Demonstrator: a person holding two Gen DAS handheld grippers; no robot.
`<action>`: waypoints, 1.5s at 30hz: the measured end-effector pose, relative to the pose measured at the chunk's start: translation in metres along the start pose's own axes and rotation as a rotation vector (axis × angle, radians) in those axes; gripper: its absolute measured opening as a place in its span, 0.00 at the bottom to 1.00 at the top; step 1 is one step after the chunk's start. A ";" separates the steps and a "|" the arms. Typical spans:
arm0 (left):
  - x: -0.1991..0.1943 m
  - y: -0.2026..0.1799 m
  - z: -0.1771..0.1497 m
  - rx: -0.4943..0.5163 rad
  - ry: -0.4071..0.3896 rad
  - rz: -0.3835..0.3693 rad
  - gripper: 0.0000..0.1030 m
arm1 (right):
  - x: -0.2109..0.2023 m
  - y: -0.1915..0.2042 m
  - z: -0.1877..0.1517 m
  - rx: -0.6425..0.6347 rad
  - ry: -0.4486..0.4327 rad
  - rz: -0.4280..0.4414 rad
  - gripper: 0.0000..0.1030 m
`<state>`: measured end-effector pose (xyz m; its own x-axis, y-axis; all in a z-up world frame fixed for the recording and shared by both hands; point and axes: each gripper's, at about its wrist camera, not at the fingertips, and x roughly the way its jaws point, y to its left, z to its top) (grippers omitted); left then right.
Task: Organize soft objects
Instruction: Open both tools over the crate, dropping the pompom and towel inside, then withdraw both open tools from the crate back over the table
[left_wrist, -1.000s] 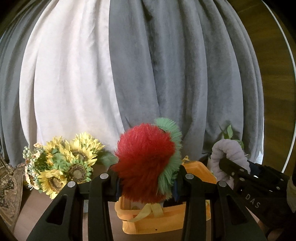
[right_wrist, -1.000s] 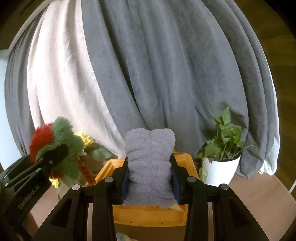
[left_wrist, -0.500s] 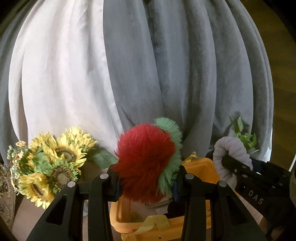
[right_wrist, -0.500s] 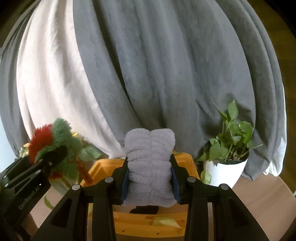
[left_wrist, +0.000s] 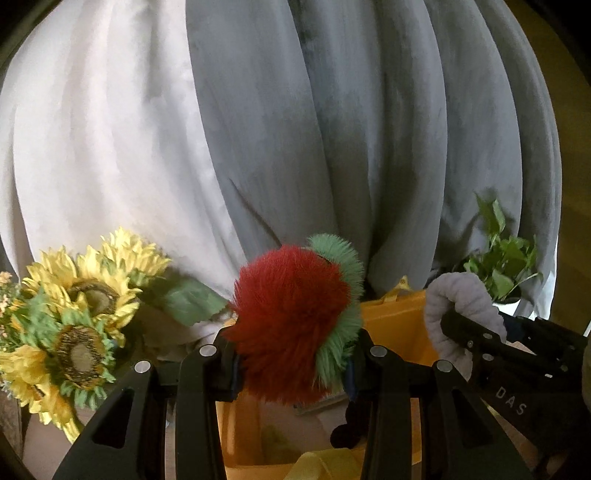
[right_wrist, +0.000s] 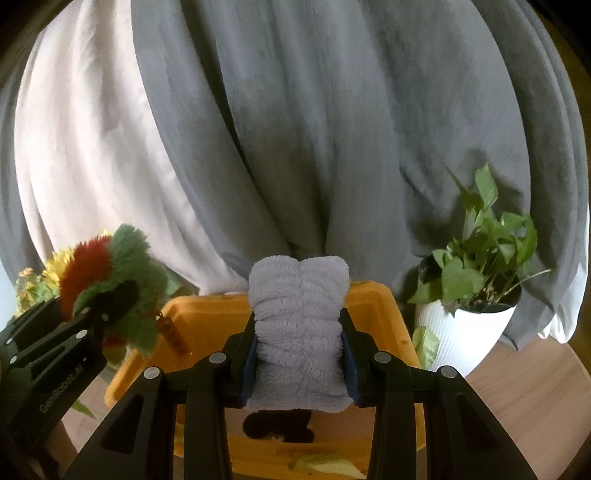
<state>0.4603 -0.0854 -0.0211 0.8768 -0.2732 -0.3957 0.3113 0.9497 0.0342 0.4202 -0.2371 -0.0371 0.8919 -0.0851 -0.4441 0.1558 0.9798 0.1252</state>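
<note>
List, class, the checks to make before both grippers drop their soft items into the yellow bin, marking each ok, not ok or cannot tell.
1. Left gripper grips the red and green plush: ok.
2. Right gripper grips the grey towel: ok.
3. Towel over the yellow bin: ok.
4. Plush over the bin: ok.
5. Room in the bin beside the black item: ok.
6. Potted plant clear of the drop: ok.

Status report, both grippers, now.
Left gripper shut on red-green plush. Right gripper shut on grey towel. Both above yellow bin. Nothing blocking.
</note>
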 end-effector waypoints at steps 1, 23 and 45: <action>0.005 -0.001 -0.001 0.002 0.010 -0.002 0.38 | 0.004 -0.001 -0.001 0.001 0.009 -0.002 0.38; 0.047 -0.006 -0.032 0.024 0.165 -0.026 0.67 | 0.039 -0.012 -0.022 0.005 0.137 -0.051 0.67; -0.043 0.004 -0.015 -0.010 0.045 0.027 0.72 | -0.024 -0.007 -0.015 0.033 0.037 -0.074 0.67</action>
<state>0.4183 -0.0676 -0.0181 0.8674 -0.2408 -0.4355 0.2842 0.9581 0.0362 0.3910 -0.2389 -0.0405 0.8612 -0.1495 -0.4857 0.2351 0.9646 0.1199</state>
